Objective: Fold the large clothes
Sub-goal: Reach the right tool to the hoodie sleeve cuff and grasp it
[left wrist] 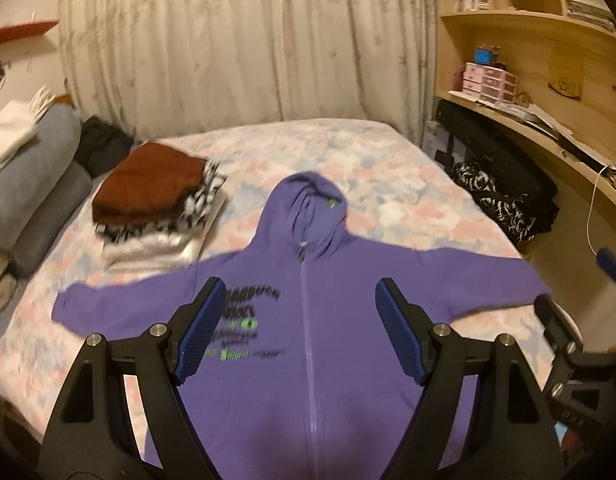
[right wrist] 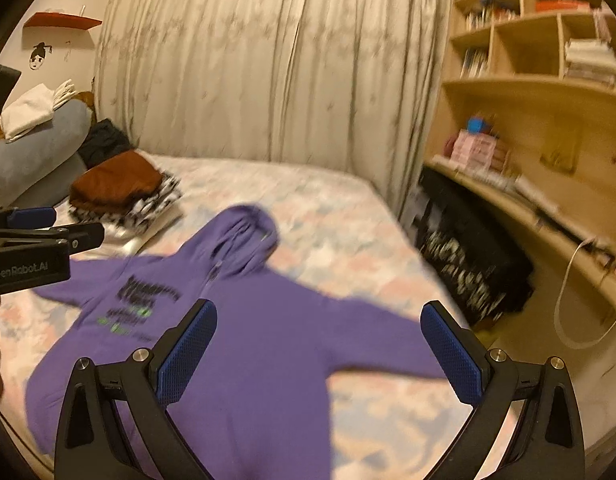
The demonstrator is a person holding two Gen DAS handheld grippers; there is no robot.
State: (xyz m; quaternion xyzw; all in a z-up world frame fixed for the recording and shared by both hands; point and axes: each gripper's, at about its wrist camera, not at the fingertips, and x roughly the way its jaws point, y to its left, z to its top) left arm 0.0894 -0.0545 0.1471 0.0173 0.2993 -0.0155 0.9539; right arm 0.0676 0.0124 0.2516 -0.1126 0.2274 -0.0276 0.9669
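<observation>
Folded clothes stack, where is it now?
In both wrist views, the folded clothes stack sits on the bed to the left of the purple hoodie, near the grey pillows.

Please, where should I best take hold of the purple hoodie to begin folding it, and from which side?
Probably the purple hoodie is best gripped at a sleeve cuff, coming in from the outer side. It lies flat, zipper up, sleeves spread wide, so the cuff is a free edge to carry across the chest.
</observation>
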